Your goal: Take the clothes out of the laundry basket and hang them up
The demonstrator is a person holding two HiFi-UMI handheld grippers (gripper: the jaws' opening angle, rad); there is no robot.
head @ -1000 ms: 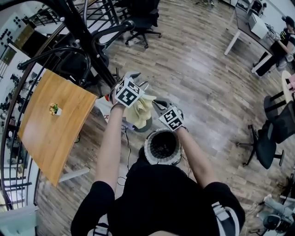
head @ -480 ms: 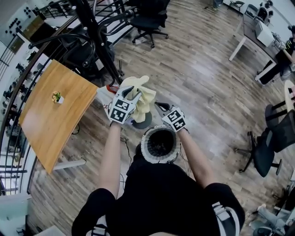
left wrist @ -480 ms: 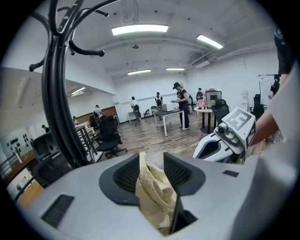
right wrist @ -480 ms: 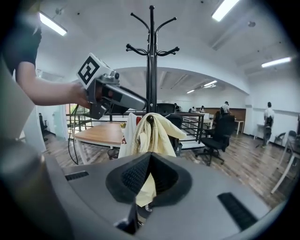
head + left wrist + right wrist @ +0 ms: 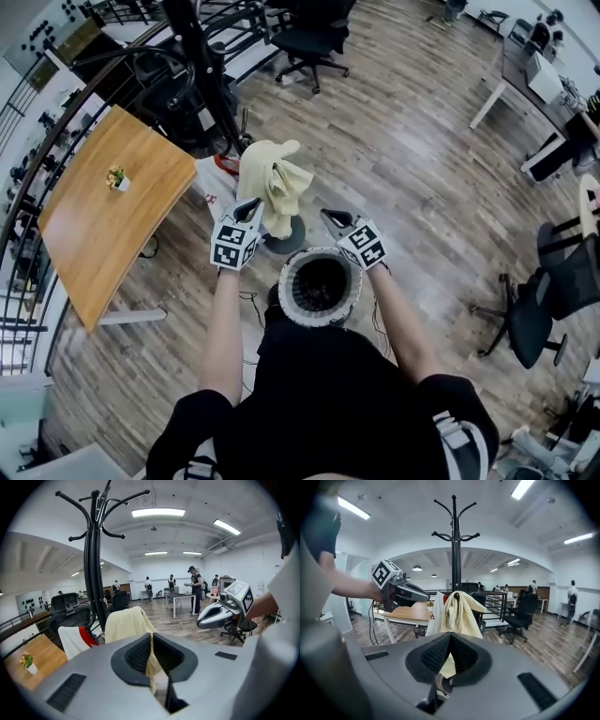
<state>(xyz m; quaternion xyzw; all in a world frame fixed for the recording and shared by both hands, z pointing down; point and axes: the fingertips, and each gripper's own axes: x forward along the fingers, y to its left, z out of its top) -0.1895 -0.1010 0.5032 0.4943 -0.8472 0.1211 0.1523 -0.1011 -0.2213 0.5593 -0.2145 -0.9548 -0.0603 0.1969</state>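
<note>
Judging the yellow garment [image 5: 270, 183] as light, limp and prone to slipping: soft cloth, draped in loose folds over the coat rack [image 5: 199, 66], just beside a white garment [image 5: 212, 183] with a red patch. Likely to slide off if tugged from one side, so best taken at a thick fold near the top, not by the dangling hem. Not fragile, and hardly any weight to carry.

Reading the left gripper [image 5: 252, 209] as pressed together, with jaws only just brought closed. Showing a thin yellow sliver in the slit between the pads, apparently the hanging cloth beyond and not a pinched fold, though hard to rule out. Held close by the garment's lower edge.

Finding the right gripper [image 5: 330, 218] likewise squeezed tight on nothing, near the far rim of the laundry basket [image 5: 287, 292]. Cannot tell from the basket's dark inside whether more clothes remain.
</note>
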